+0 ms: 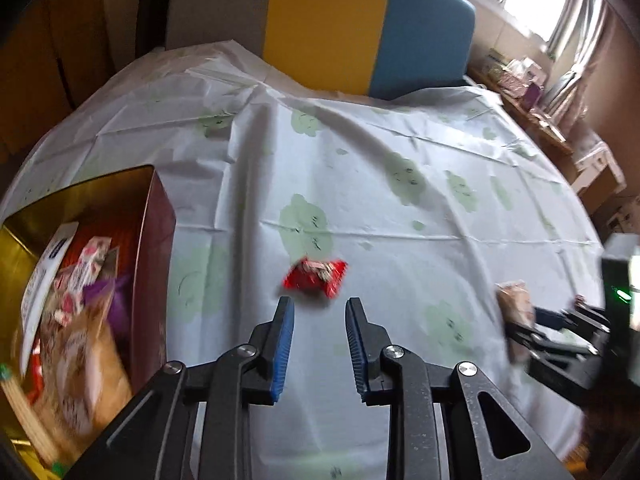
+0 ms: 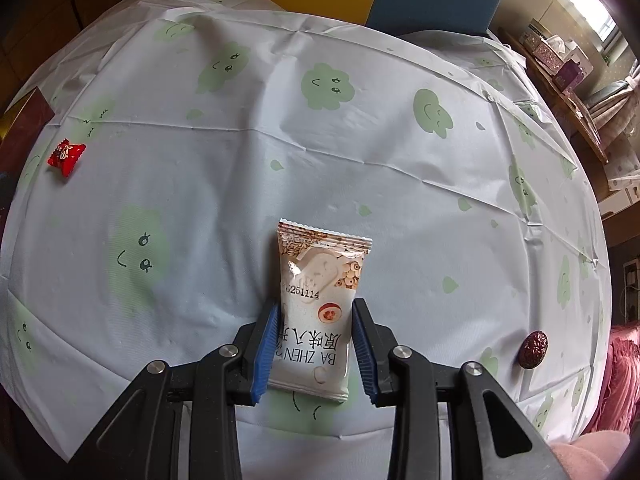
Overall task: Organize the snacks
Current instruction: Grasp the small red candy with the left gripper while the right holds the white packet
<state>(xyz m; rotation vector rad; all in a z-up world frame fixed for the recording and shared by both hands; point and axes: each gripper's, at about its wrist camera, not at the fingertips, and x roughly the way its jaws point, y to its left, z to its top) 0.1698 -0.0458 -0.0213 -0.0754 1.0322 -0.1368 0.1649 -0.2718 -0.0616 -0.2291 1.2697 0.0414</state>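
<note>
A: Left wrist view: the left gripper (image 1: 320, 300) has its jaws apart with nothing between them. The red candy (image 1: 316, 278) lies on the tablecloth (image 1: 400, 208) just ahead. The box (image 1: 154, 248) at the left holds packets (contents blurred).

B: Right wrist view: the right gripper (image 2: 316, 304) is clamped on the pouch (image 2: 318, 308). Only this view shows a date (image 2: 533, 349) at the right. The box appears merely as a corner.
</note>
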